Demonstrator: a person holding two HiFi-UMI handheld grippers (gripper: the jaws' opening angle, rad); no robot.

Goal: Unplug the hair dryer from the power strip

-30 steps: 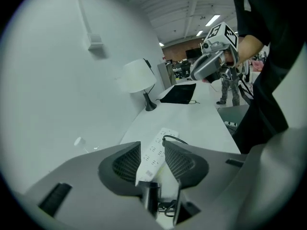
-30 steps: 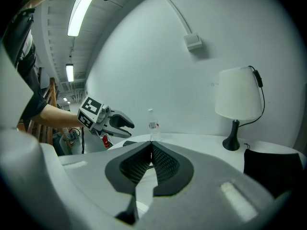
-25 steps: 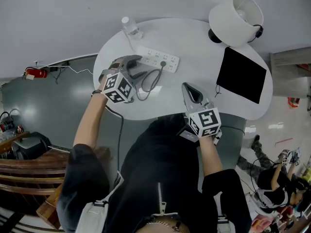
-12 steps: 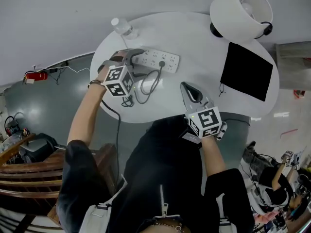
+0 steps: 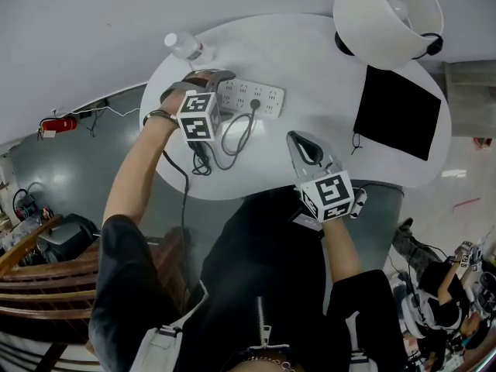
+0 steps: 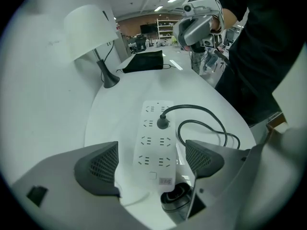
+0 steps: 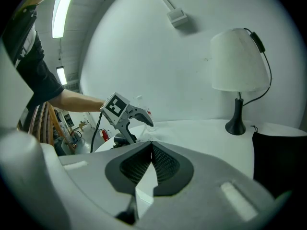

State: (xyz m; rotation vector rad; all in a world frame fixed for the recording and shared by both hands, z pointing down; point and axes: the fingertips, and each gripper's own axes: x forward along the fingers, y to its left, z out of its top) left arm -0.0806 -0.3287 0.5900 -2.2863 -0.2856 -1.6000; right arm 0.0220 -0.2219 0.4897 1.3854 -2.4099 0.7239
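**Plug still in, left gripper poised over the strip**

The unplugging has not started. The black plug sits in the power strip, in the right-hand row of sockets towards the strip's far end. Its cord loops away to the right across the white table. A dark round end shows just below the strip's near end. It is probably the hair dryer, though too little of it is visible to be sure.

The left gripper points steeply down over the near end of the strip. Its jaws have just been opening and now stand spread wide. The strip's near end lies between them, but neither pad touches it, so this gripper grasps nothing.

The right gripper hangs over the near edge of the table, well apart from the plug. Its jaws are clenched together with nothing between them.

This looks like the set-up step. The left gripper seems placed to pin or clamp the strip so that it cannot lift. The next move would then call for the right gripper to release its jaws and reach to the plug. It should grip the plug body rather than the cord and pull straight out of the socket.
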